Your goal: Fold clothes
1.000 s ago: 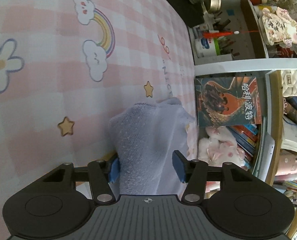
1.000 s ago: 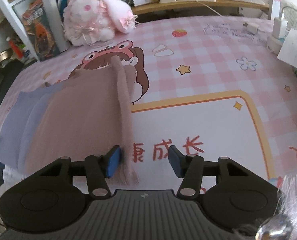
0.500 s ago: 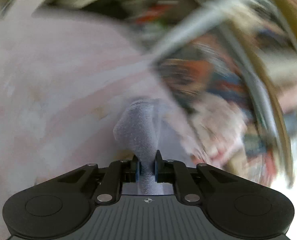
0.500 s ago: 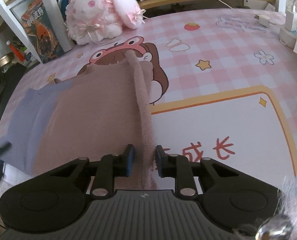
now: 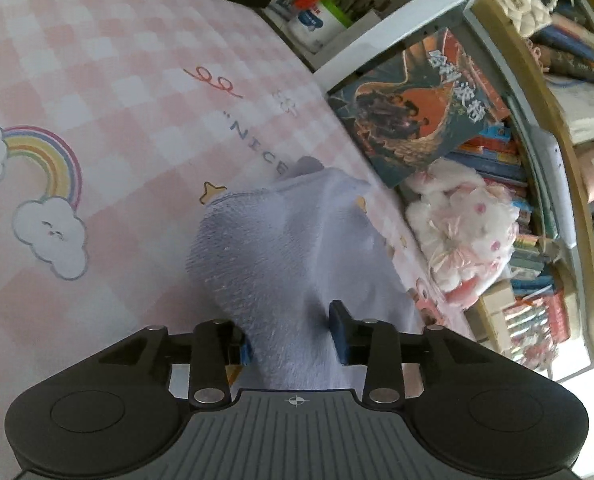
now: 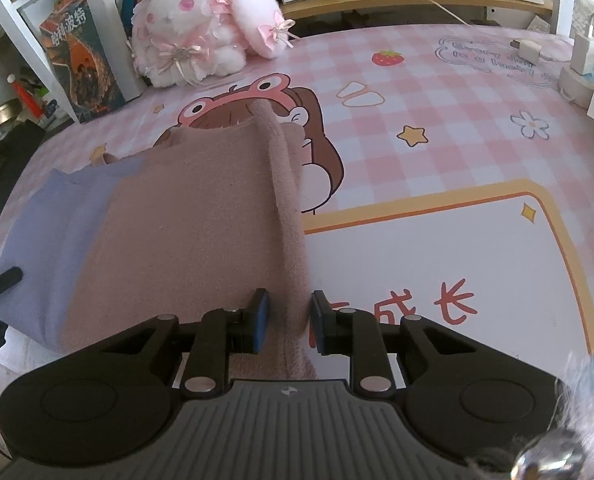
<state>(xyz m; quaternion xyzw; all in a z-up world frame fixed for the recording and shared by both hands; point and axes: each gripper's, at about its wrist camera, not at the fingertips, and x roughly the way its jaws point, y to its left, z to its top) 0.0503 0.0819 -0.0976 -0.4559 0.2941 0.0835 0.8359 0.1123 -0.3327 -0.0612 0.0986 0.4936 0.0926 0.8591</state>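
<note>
A garment lies on the pink checked table mat (image 6: 437, 128); it is dusty pink (image 6: 201, 216) on one part and lavender (image 6: 49, 236) on the other. In the left wrist view the lavender cloth (image 5: 289, 248) bulges up between the fingers of my left gripper (image 5: 291, 334), whose jaws are apart with cloth between them. My right gripper (image 6: 288, 316) has its jaws partly apart around the raised pink folded edge (image 6: 285, 200). A tip of the left gripper shows at the left edge of the right wrist view (image 6: 1, 280).
A pink and white plush toy (image 6: 201, 40) sits at the mat's far edge beside a book (image 6: 81, 56) and shelves. Chargers and a cable (image 6: 577, 52) lie at the far right. Pens and a cup (image 5: 321, 12) stand beyond the mat.
Both grippers shut on the cloth half a second ago and have now opened. The left gripper swung quickly, then settled with the lavender cloth bunched between its fingers.
</note>
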